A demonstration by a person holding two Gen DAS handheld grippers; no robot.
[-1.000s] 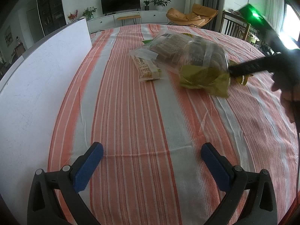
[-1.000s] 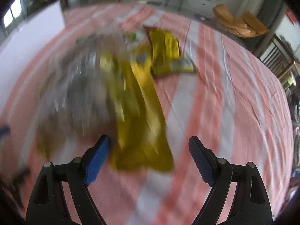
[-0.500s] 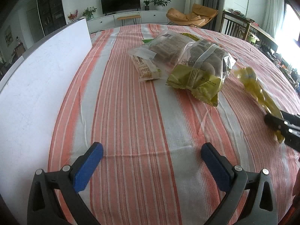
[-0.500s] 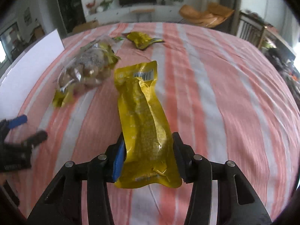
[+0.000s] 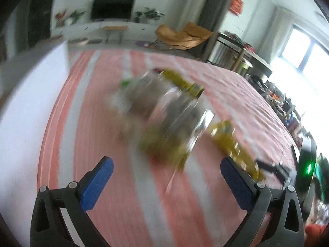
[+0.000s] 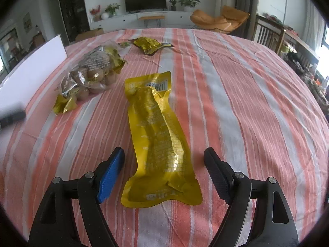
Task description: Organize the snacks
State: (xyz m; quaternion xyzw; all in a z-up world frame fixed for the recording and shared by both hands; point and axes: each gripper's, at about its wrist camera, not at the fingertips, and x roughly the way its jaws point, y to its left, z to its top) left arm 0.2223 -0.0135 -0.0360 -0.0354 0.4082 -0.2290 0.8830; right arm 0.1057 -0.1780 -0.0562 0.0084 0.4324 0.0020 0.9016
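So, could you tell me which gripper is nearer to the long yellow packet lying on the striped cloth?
Right. The right gripper is open with the long yellow packet lying between its fingers. The left gripper is open too, with the packet beyond its right finger.

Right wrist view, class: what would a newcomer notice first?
The long yellow snack pouch lies flat on the striped tablecloth, between the open jaws of the right hand-held gripper. To its left sits a clear bag of round brown snacks; a crumpled gold packet lies farther back.
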